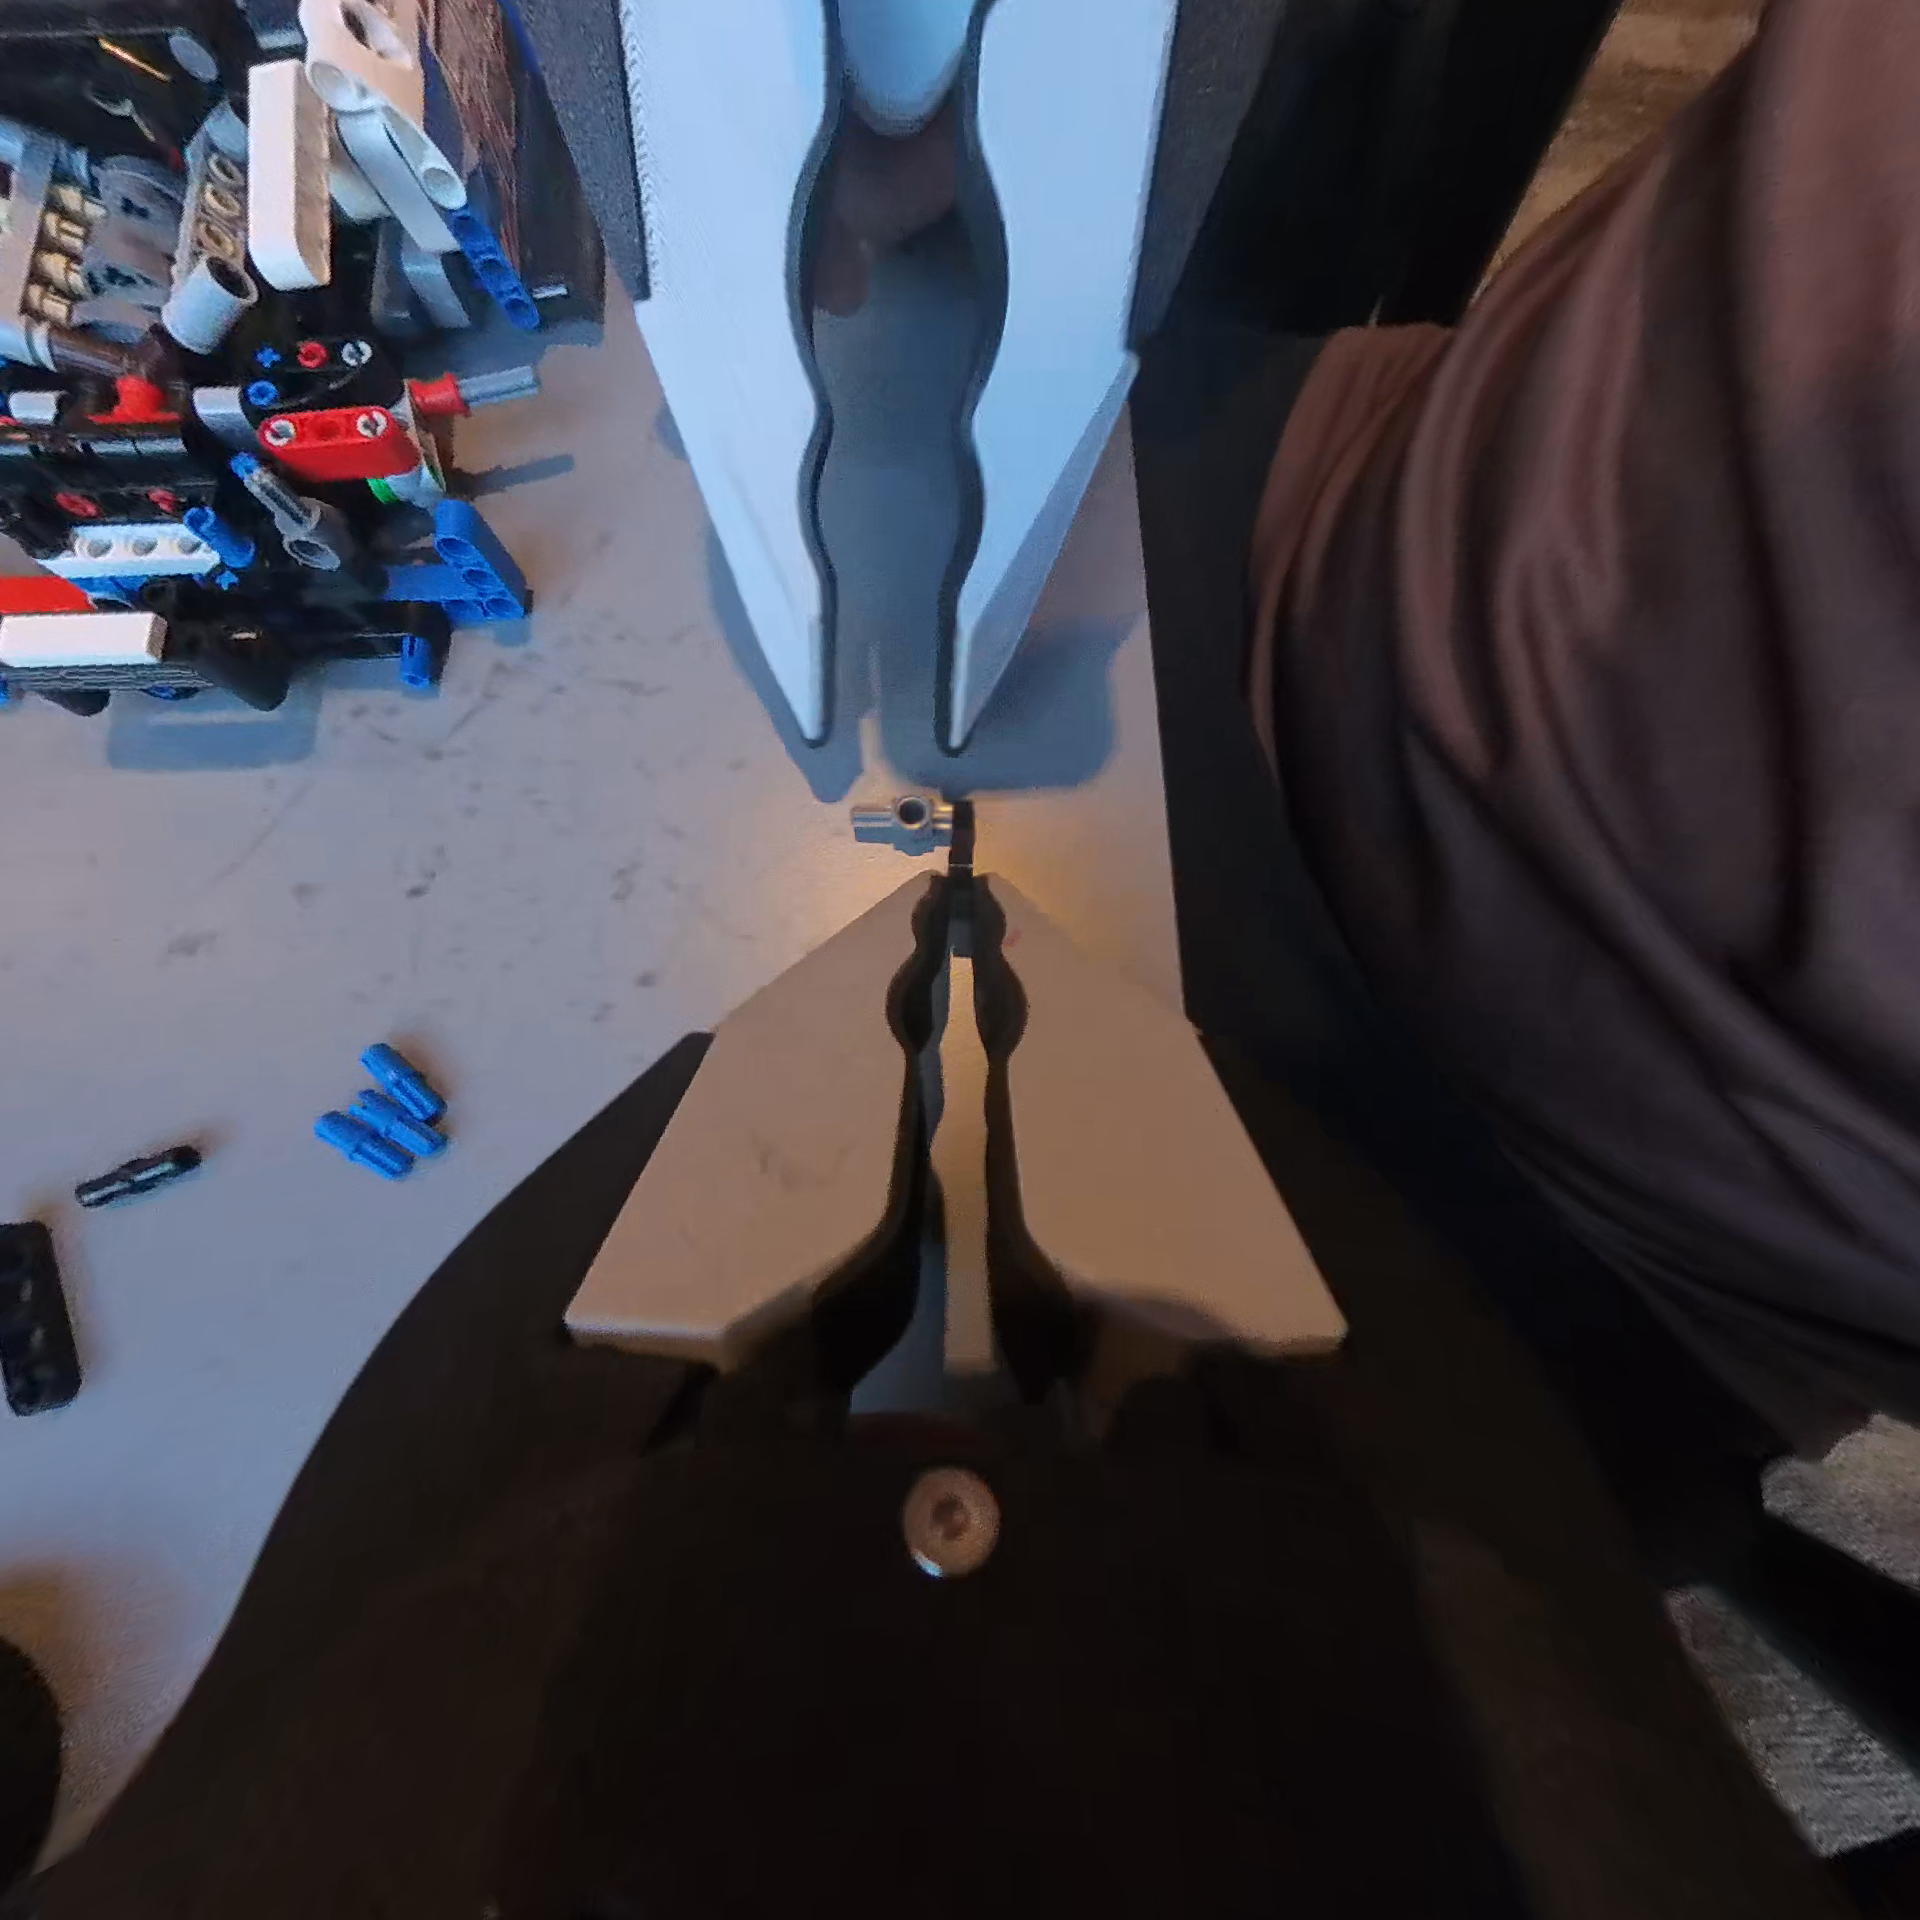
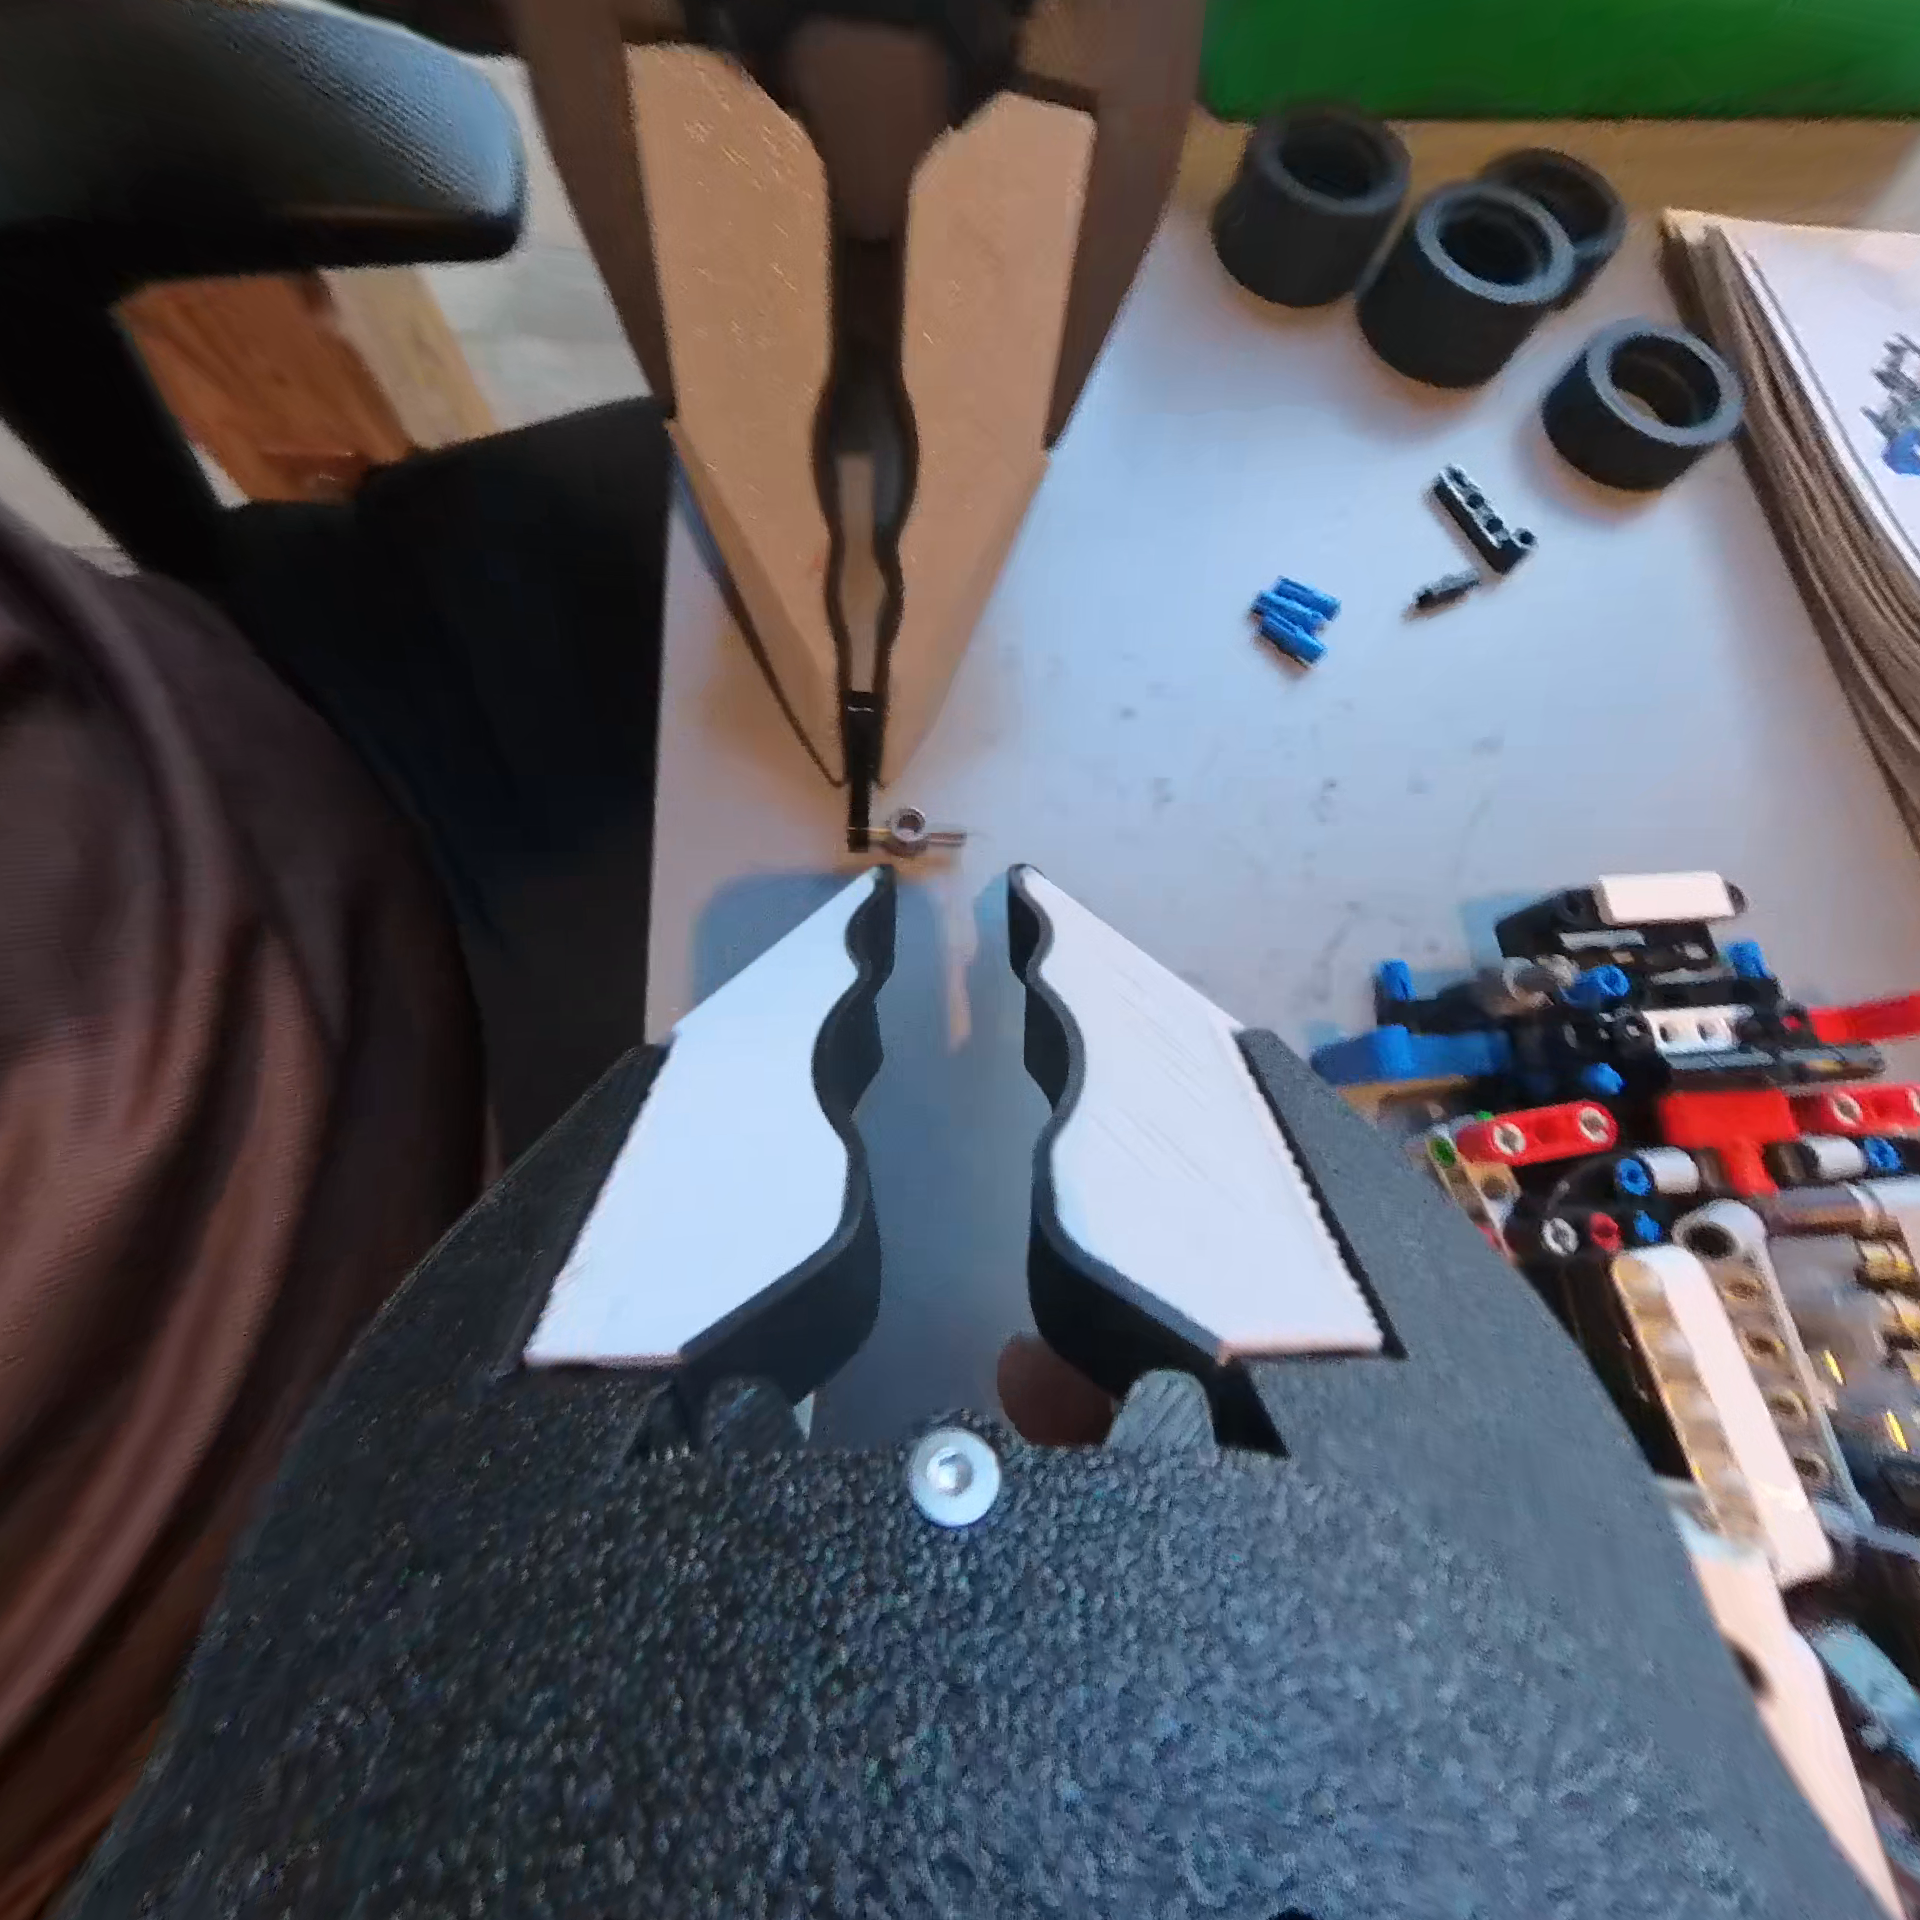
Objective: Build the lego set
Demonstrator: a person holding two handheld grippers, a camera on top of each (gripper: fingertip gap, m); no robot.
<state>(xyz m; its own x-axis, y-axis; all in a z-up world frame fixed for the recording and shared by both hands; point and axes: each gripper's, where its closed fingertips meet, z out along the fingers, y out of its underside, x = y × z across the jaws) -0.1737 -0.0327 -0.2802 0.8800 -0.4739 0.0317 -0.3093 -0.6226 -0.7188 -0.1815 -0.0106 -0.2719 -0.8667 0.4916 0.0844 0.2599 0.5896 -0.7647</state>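
The left tongs [image 1: 958, 883] are clenched on a thin black axle [image 1: 960, 831], a small grey connector [image 1: 902, 821] on its tip, near the white worktop's [image 2: 1195, 748] edge. Facing them, the right tongs [image 2: 951, 883] stand released. Farther off lie blue pins [image 2: 1291, 618], black tyres [image 2: 1455, 281], a half-built Lego vehicle [image 2: 1662, 1081] and a booklet [image 2: 1829, 343], its print blurred.

Left hand-held gripper [image 1: 958, 883] clamped tight, right hand-held gripper [image 2: 951, 883] parted, tips facing
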